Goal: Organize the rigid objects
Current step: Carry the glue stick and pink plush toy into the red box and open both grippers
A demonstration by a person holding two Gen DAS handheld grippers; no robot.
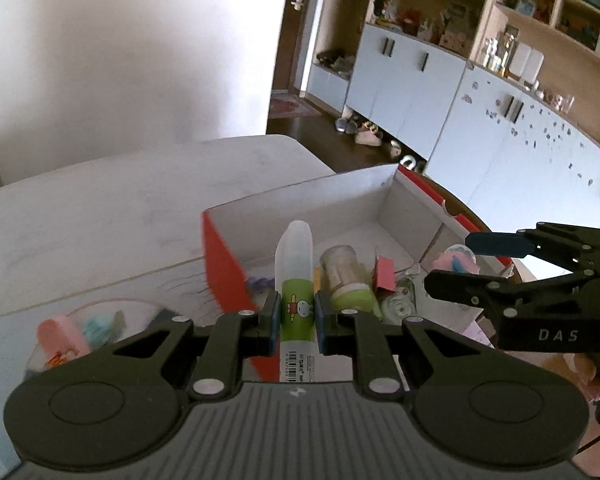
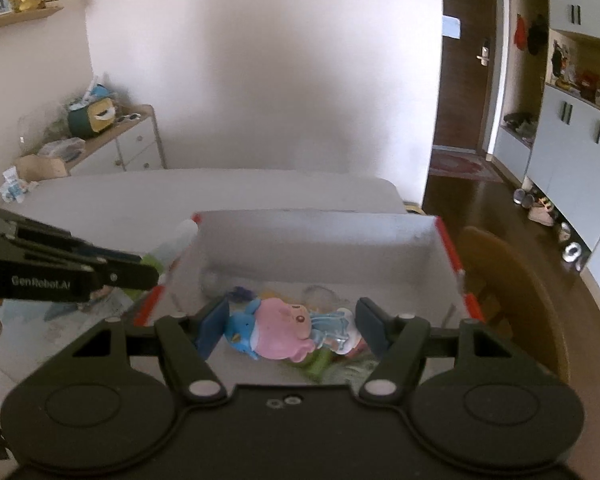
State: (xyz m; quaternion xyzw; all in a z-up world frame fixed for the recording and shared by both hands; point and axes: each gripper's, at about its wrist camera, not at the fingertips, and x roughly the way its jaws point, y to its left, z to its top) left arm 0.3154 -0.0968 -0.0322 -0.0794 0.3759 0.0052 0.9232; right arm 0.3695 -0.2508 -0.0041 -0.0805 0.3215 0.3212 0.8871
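The left gripper [image 1: 296,316] is clamped on a green glue stick [image 1: 296,280] with a translucent white cap, gripping its labelled barrel while the cap stands upright above the blue pads; the stick hangs over the near left corner of an open red-and-white cardboard box [image 1: 224,264]. The right gripper [image 2: 292,326] grasps a pink and blue cartoon figurine [image 2: 284,328], which lies sideways between its pads, head toward the left pad, above the box's near edge. In the left wrist view the figurine shows as a pink and blue shape between the right gripper's fingers at the box's right side. On the box floor lie a small clear jar with a green lid [image 1: 346,276], a red binder clip [image 1: 386,274] and other small clutter, too blurred to name. The box sits on a white table [image 1: 100,208], and a clear round container [image 1: 80,328] holding pastel items stands outside the box's left wall, near the table's front edge.
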